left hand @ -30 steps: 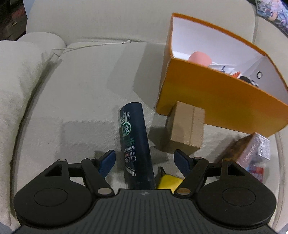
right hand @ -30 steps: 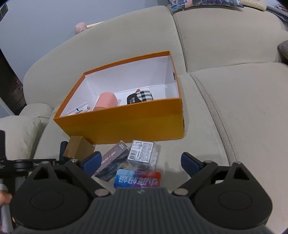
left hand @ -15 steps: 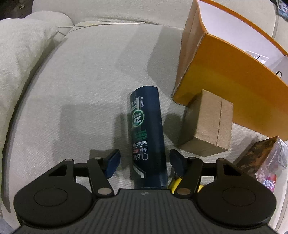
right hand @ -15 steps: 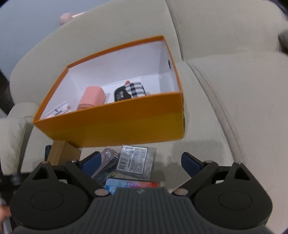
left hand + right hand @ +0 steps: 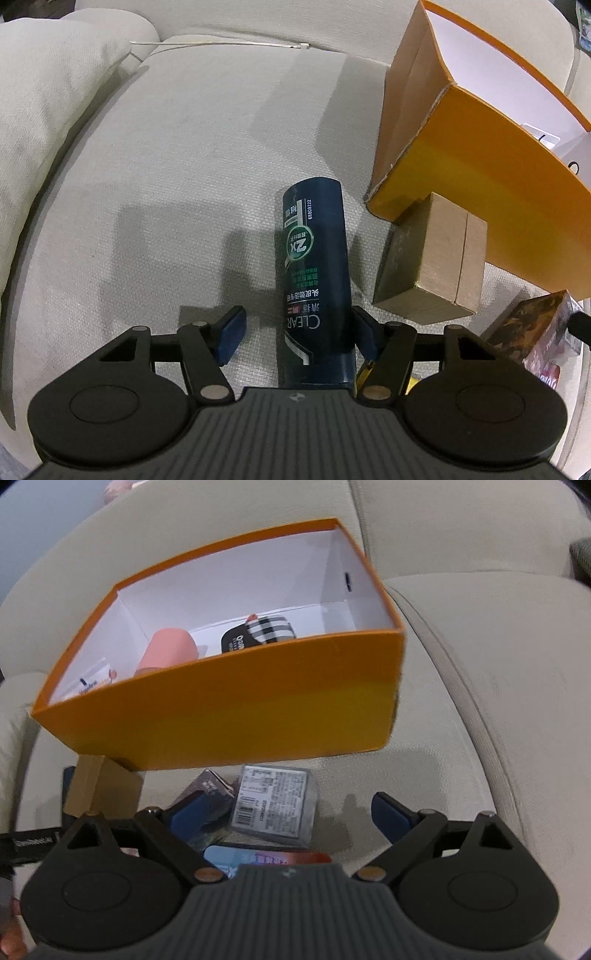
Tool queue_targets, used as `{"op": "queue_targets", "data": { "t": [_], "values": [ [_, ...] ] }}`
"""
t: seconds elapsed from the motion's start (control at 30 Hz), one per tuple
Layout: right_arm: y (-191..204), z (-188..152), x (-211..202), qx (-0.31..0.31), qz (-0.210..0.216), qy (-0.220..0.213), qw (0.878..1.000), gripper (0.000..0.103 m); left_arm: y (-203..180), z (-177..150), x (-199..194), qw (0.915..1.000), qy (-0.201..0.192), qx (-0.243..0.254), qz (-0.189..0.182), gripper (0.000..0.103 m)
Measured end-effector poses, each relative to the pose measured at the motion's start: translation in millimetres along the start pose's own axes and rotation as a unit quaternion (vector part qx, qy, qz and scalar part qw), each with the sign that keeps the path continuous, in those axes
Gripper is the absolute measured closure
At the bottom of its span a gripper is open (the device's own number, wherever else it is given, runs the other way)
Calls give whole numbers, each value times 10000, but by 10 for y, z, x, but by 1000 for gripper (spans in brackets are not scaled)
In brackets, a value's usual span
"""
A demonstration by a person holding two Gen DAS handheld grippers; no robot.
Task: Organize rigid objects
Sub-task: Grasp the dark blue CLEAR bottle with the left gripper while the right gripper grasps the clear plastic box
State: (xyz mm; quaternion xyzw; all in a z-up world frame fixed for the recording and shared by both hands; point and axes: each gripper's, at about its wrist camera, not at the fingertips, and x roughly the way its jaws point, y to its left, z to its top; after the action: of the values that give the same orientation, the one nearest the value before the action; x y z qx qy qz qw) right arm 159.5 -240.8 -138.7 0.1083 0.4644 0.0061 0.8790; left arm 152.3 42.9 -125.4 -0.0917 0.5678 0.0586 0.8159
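A dark blue shampoo bottle [image 5: 314,273] lies on the beige sofa seat [image 5: 166,177], pointing away from me. My left gripper [image 5: 297,317] straddles its near end. The right-hand finger [image 5: 364,332] touches the bottle's side, while a gap shows at the left-hand finger [image 5: 231,332], so the gripper is open. My right gripper [image 5: 290,799] hangs wide open over a clear-wrapped box with a barcode label [image 5: 275,801], with a dark box [image 5: 212,786] under its left finger. The orange storage box [image 5: 221,720] stands just beyond.
A brown cardboard box [image 5: 432,262] leans at the orange box's corner [image 5: 480,177]. Inside the orange box lie a pink cylinder [image 5: 168,653], a plaid black item [image 5: 262,633] and a white packet [image 5: 94,679]. A blue-red pack [image 5: 266,858] lies nearest the right gripper.
My left gripper has come closer over the bottle and its jaws have narrowed around it. The right gripper has dropped forward towards the small boxes, still wide open.
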Motion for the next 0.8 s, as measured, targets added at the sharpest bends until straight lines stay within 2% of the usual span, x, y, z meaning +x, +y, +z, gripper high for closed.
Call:
{"op": "queue_targets", "data": {
  "t": [0.1, 0.27, 0.57, 0.67, 0.77, 0.8],
  "values": [
    [33, 26, 11, 30, -16, 13, 10000, 8, -23, -11, -7, 10000, -15, 62, 37, 28],
    [-47, 50, -103, 313, 206, -43, 9993, 11, -31, -15, -6, 10000, 0, 65, 20, 28],
    [20, -13, 55, -64, -196, 203, 9996, 11, -30, 3, 3, 10000, -2, 70, 53, 28],
    [15, -10, 169, -91, -199, 308, 9993, 12, -30, 11, 10, 9999, 5, 132, 61, 28],
    [22, -4, 256, -73, -111, 398, 9991, 33, -51, 6, 19, 9998, 15, 203, 85, 34],
    [33, 2, 265, -89, -119, 396, 9991, 34, -59, 5, 24, 9997, 13, 225, 107, 34]
  ]
}}
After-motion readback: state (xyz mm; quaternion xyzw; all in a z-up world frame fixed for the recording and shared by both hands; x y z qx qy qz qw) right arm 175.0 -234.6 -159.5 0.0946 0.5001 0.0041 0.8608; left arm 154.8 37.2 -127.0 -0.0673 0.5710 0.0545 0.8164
